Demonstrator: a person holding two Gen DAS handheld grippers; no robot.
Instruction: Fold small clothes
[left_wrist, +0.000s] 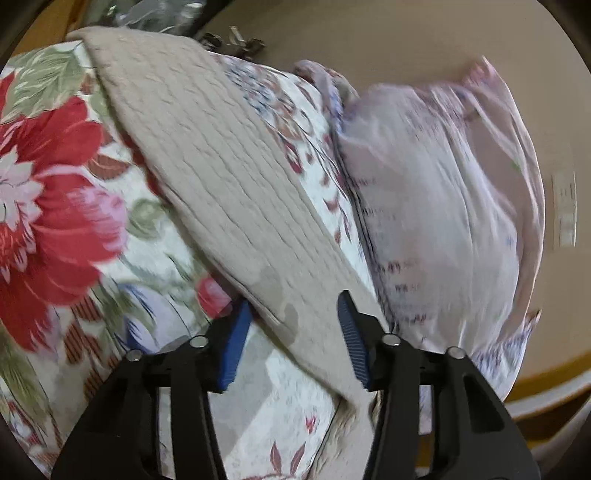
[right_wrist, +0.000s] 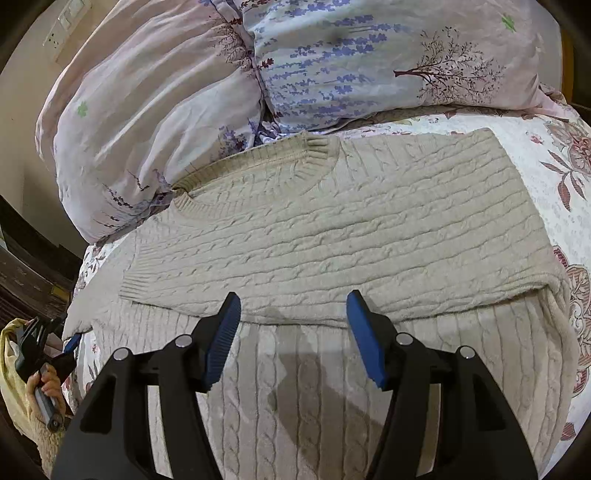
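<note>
Sweater (right_wrist: 332, 229) folded; both grippers (right_wrist: 291, 332) apparently agape.

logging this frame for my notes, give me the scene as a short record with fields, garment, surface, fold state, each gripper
garment: beige cable-knit sweater
surface: floral bedspread, pillows behind the sweater
fold state: upper part folded over the lower part, fold edge running across in front of the right gripper
left gripper: open, at the sweater's edge, cloth between the jaws but not clamped
right gripper: open, above the sweater, holding nothing
image quality: left wrist view motion-blurred
</note>
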